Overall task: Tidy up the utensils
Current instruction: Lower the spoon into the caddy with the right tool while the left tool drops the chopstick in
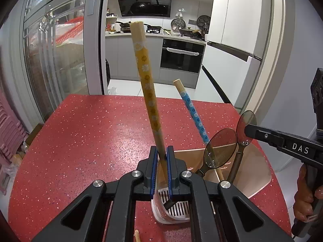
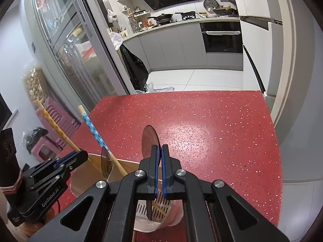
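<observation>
My left gripper [image 1: 161,151] is shut on a pair of yellow flowered chopsticks [image 1: 146,76], held upright with their tips in the utensil holder [image 1: 175,207]. It also shows in the right wrist view [image 2: 80,155]. My right gripper [image 2: 159,151] is shut on a translucent brown spoon [image 2: 149,141], its handle down in the same holder [image 2: 153,219]. In the left wrist view the right gripper [image 1: 249,130] pinches that spoon's bowl [image 1: 245,121]. A second brown spoon [image 1: 220,147] and blue flowered chopsticks [image 1: 193,113] stand in the holder.
The holder has a white slotted base and a tan wall [image 1: 256,167]. It stands on a red speckled table [image 1: 80,141] near its front right. A chopstick end [image 1: 137,236] lies at the bottom edge. Pink stools [image 2: 58,119] stand left of the table.
</observation>
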A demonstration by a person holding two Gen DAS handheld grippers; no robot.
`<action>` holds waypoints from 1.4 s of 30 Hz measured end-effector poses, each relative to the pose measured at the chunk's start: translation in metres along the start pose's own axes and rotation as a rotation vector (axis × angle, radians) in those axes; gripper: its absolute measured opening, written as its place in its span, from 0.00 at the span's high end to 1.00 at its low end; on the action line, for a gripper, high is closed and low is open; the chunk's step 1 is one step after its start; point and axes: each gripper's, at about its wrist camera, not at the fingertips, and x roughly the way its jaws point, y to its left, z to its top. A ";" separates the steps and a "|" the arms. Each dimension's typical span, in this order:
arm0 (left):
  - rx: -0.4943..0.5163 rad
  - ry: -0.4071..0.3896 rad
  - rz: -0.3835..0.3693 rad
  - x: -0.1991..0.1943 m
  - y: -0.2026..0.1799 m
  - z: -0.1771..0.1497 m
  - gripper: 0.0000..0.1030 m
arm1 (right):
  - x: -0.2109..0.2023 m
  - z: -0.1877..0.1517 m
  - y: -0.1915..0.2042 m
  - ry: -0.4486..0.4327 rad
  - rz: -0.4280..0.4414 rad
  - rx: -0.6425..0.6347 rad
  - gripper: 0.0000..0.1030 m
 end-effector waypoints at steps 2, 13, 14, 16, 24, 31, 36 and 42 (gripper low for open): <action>-0.010 0.011 -0.004 0.000 0.002 0.001 0.67 | -0.001 0.000 0.001 0.003 0.000 0.000 0.97; -0.009 0.021 0.013 -0.007 0.004 0.002 0.67 | -0.014 0.000 0.002 -0.018 0.020 0.016 0.70; -0.005 0.026 0.014 -0.007 0.004 0.002 0.67 | -0.016 0.000 0.002 -0.022 0.020 0.015 0.70; 0.004 0.048 0.015 -0.003 0.003 0.001 0.67 | -0.019 -0.001 0.003 -0.027 0.024 0.017 0.69; -0.006 0.038 -0.004 -0.006 0.004 0.004 0.67 | -0.031 -0.008 0.001 -0.039 0.033 0.025 0.69; -0.001 0.011 -0.005 -0.013 0.002 0.005 0.67 | -0.040 -0.016 -0.002 -0.046 0.046 0.043 0.69; -0.015 0.002 -0.004 -0.017 0.005 0.004 0.67 | -0.050 -0.020 -0.004 -0.055 0.056 0.057 0.69; 0.006 -0.065 0.067 -0.037 0.005 0.000 0.00 | -0.064 -0.027 -0.003 -0.068 0.071 0.068 0.56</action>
